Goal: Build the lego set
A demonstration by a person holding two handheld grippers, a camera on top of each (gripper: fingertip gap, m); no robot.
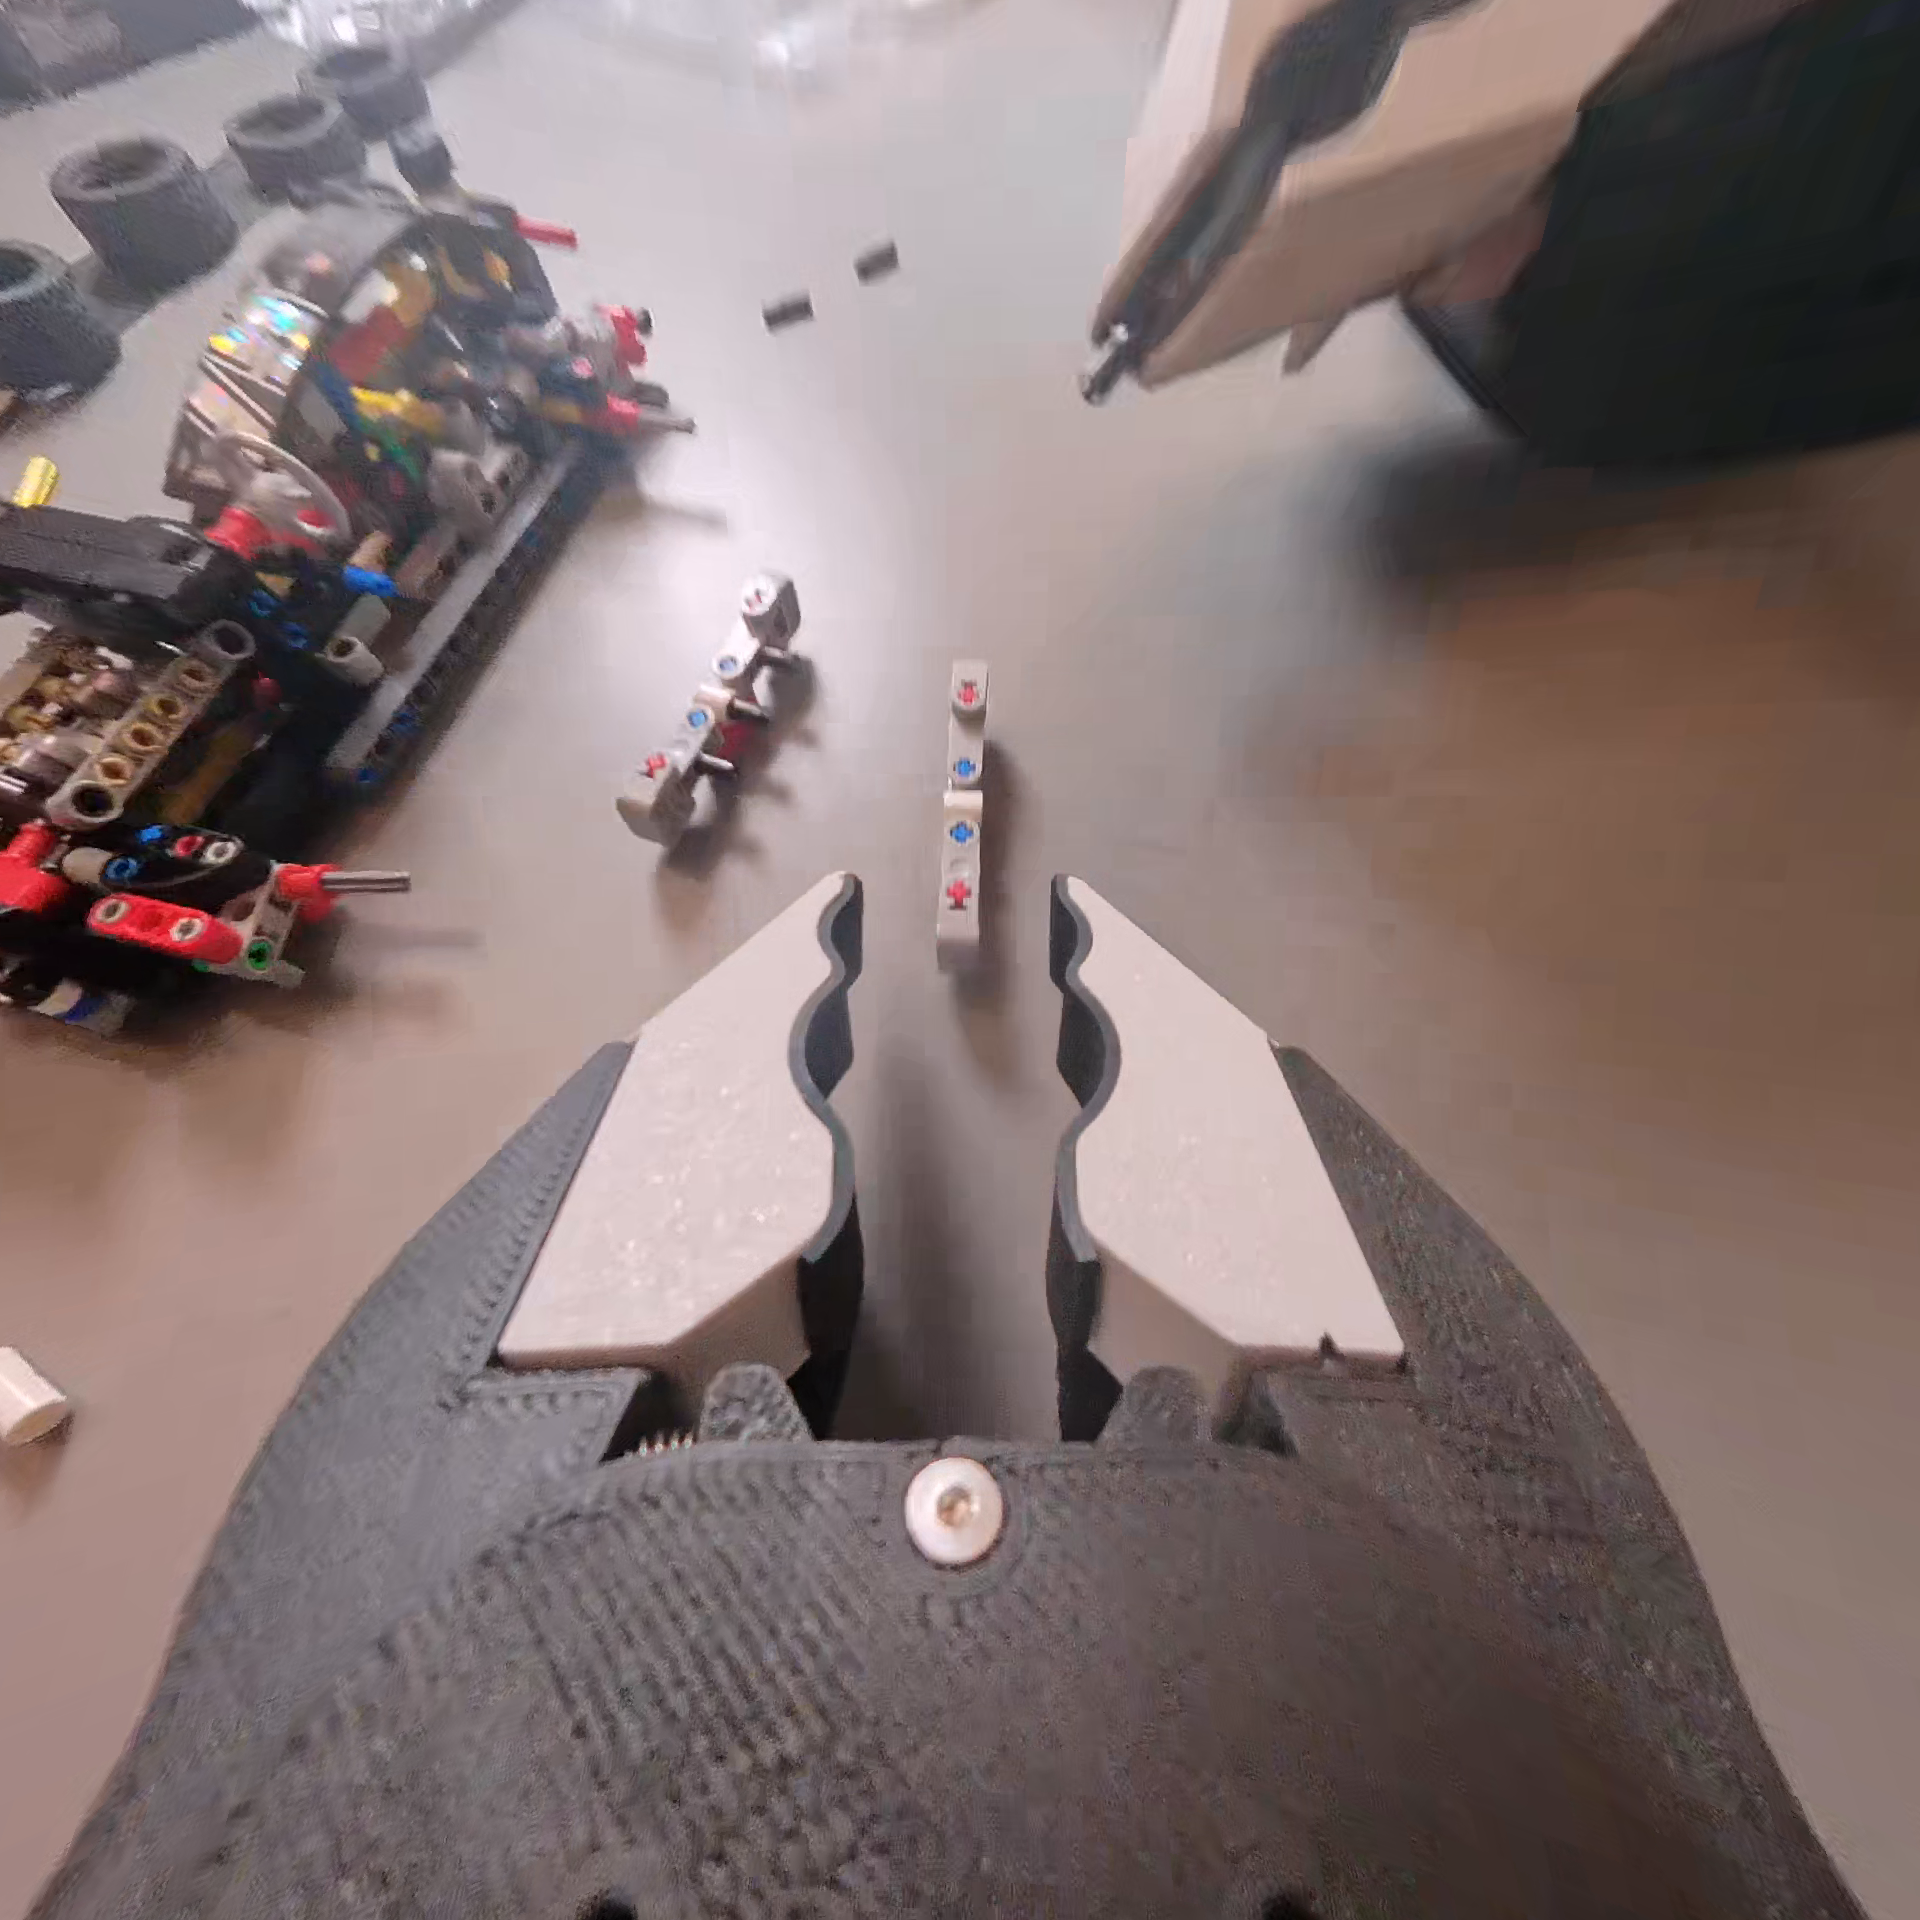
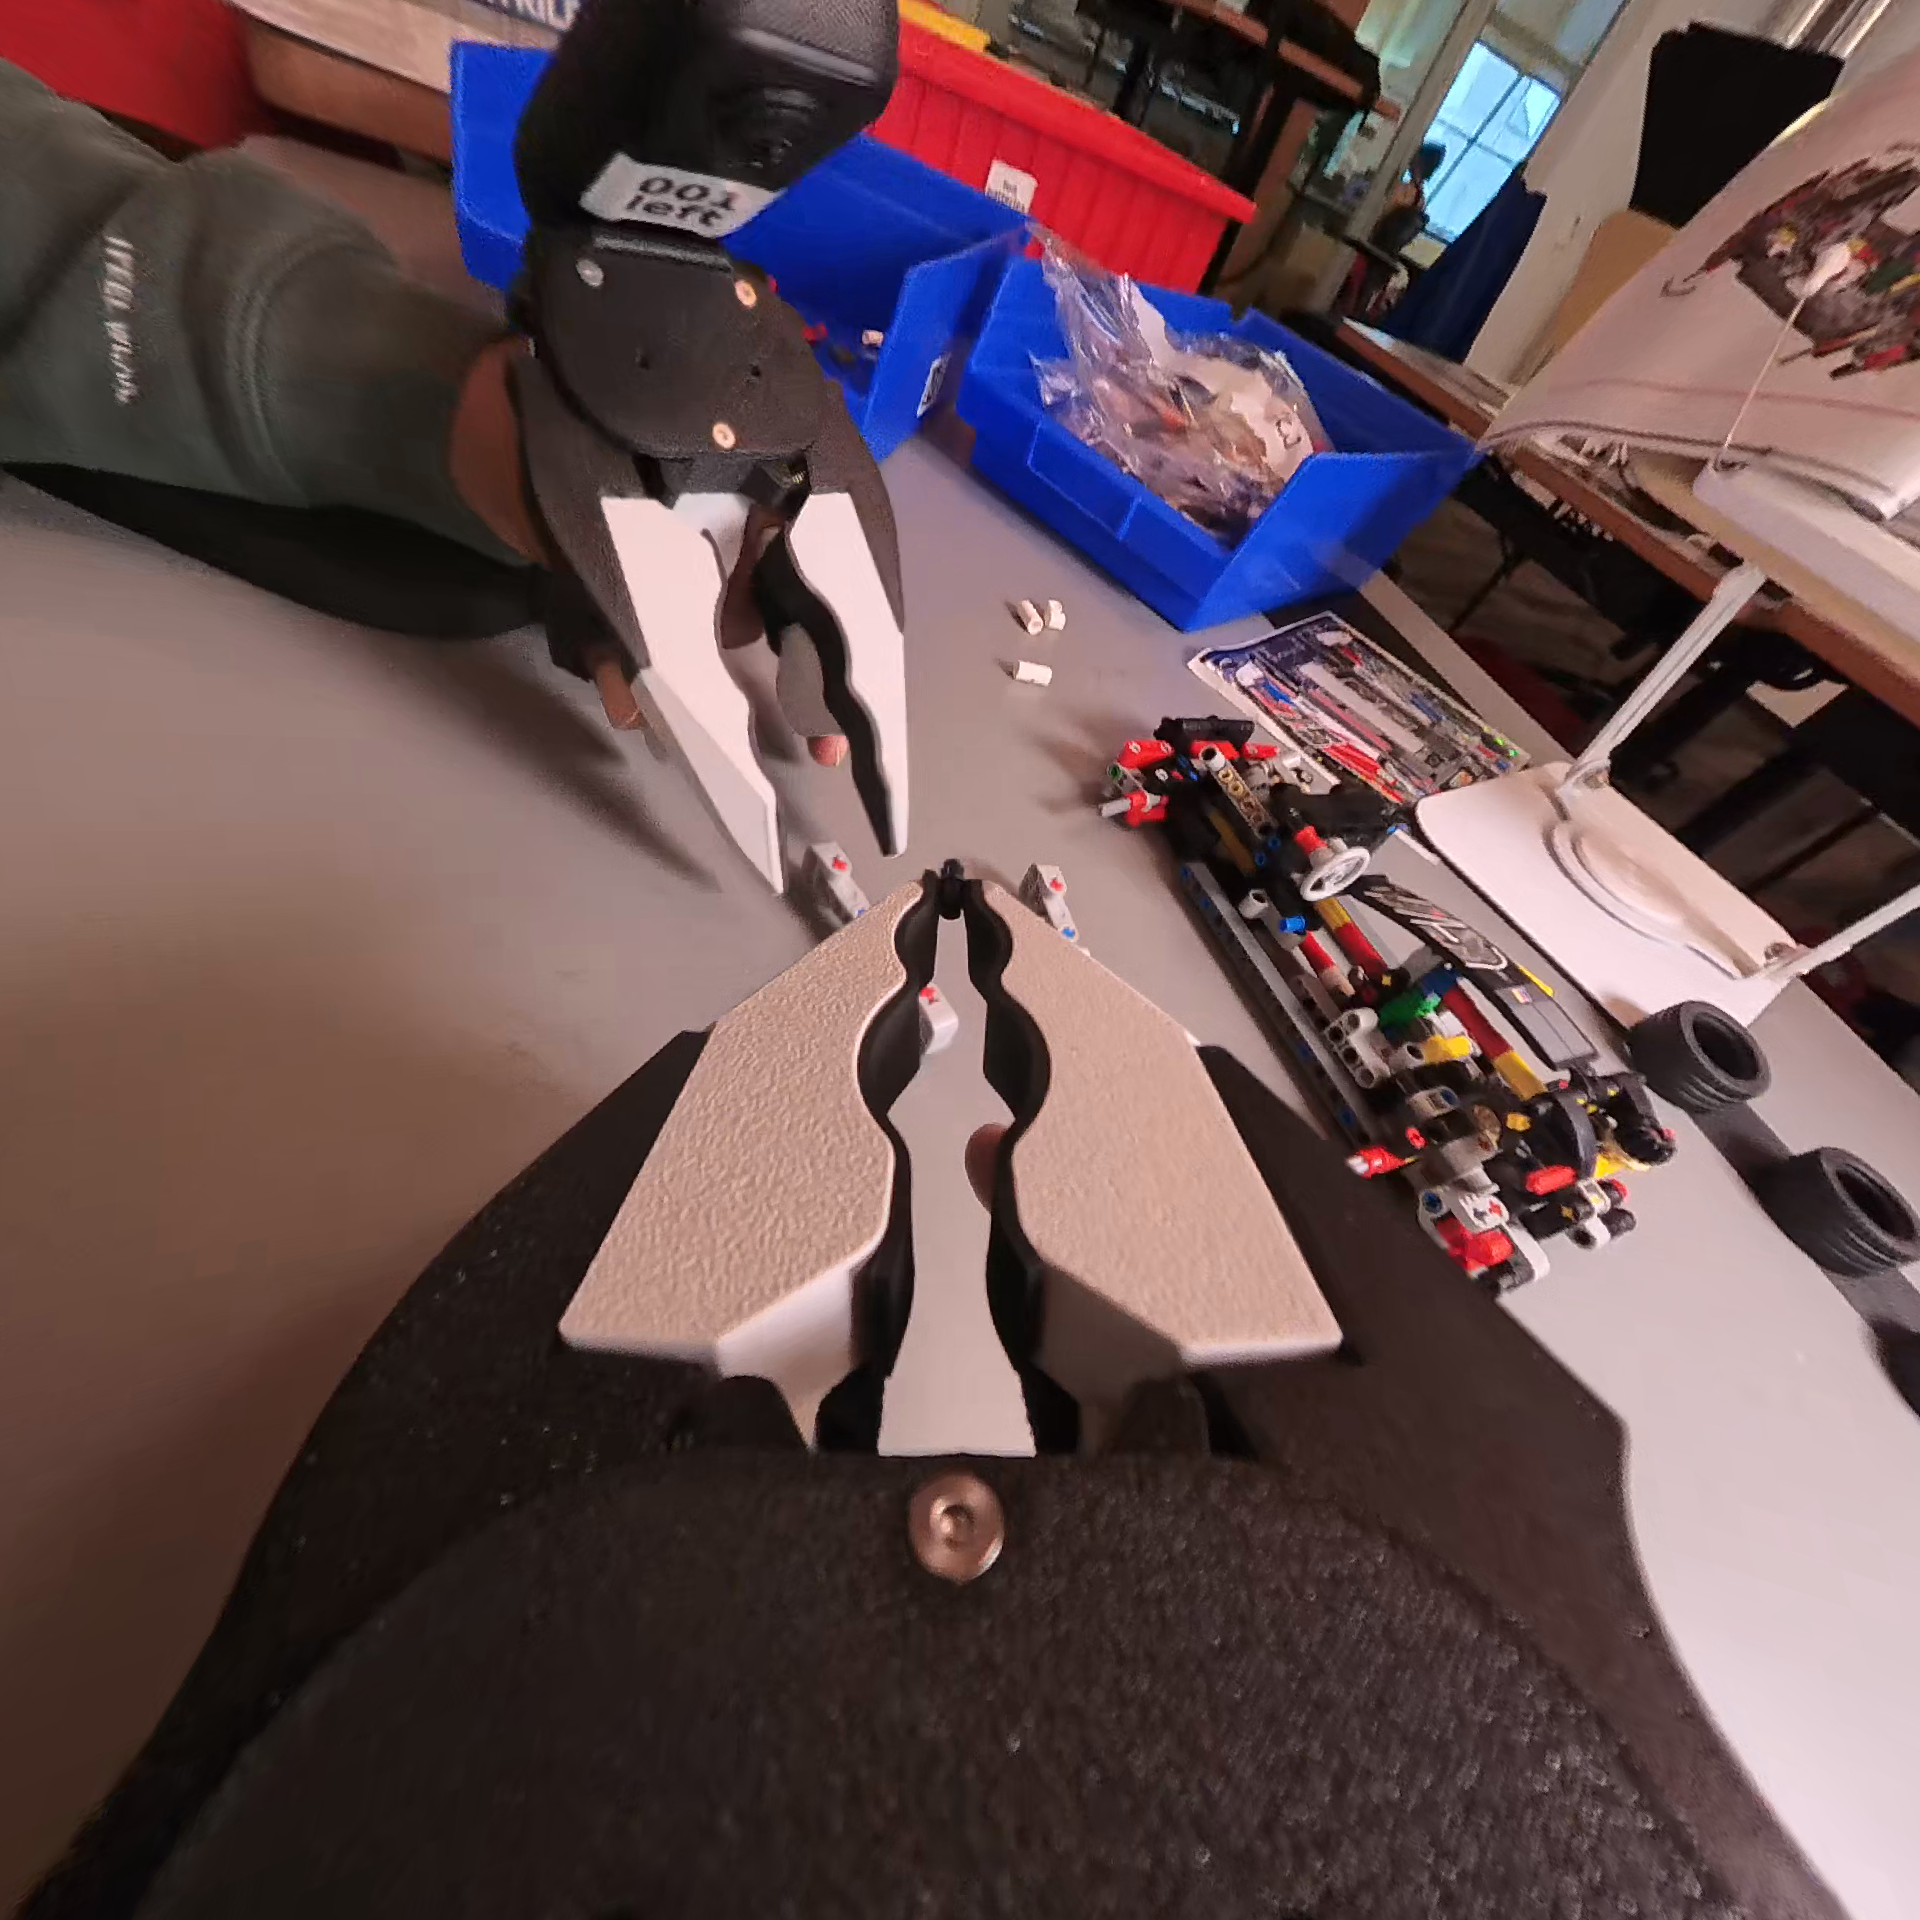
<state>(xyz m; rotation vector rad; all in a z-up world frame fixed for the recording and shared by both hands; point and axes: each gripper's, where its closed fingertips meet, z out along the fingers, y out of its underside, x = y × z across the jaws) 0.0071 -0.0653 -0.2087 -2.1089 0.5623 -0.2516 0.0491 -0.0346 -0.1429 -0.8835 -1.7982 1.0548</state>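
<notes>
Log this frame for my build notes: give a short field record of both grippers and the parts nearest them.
left gripper: open, fingers either side of the near end of a grey beam assembly on the table
right gripper: shut on a small black pin
second grey assembly: lying left of the first, apart from it
lego car chassis: partly built, no wheels fitted
loose tyres: beside the chassis

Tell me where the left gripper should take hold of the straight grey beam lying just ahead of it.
Grip the grey beam across its narrow width at the near end, coming straight on from above. It lies flat, lengthwise in line with the open left gripper, so the fingers can likely straddle its long sides.
</notes>
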